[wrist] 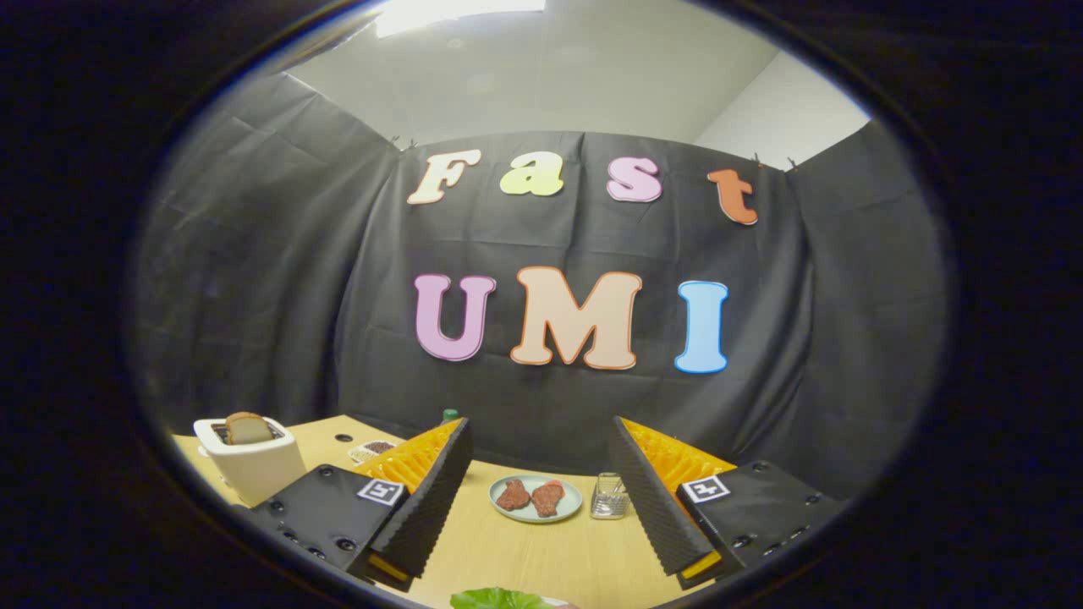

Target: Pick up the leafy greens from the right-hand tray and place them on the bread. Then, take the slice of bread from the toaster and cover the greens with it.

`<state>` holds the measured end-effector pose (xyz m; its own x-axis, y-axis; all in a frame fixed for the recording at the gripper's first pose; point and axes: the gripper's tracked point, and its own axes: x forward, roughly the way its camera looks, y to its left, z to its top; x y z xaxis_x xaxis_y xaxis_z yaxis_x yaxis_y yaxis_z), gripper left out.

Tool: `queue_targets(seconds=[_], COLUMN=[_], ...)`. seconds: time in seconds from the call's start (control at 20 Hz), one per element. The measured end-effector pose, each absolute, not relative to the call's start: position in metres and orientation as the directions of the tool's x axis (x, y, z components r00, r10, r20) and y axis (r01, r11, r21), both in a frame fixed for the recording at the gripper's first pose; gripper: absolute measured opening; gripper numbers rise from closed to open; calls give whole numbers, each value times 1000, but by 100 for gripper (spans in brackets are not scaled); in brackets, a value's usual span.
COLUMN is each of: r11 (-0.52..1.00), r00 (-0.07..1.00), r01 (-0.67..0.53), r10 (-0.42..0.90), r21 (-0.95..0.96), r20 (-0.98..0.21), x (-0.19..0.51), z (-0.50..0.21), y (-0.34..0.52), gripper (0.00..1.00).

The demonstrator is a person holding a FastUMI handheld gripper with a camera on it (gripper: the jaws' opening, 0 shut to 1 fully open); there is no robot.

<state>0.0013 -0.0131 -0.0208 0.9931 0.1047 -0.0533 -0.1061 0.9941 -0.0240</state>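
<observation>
Gripper: fingers spread wide apart, nothing held between them, raised over the wooden table

Leafy greens: nearest item, lying low between the two fingers at the close end of the table, only the upper edge of the leaves visible. Whatever supports the greens cannot be made out

Plate: pale, round, located beyond the greens and in the gap between the fingertips. It carries two reddish-brown pieces of meat lying side by side

Small clear container: just beside the plate, on the right-finger side, standing on the table

Toaster: white, on the left side of the table beyond the left finger. A slice of bread stands upright in its slot, top projecting above the housing

Small dish with dark contents: behind the left fingertip, between toaster and plate. A green-capped bottle top shows just above that fingertip, near the booth wall
</observation>
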Motion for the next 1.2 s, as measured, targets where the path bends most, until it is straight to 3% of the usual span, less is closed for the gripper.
queue_targets(seconds=[0.65,1.2], r11=[900,708], r00=[870,596], r01=[-419,-701], r10=[359,515], r21=[-121,-86], r20=[-337,-616], x=[-8,-46], z=[-114,-225], y=[-13,7], gripper=[100,100])
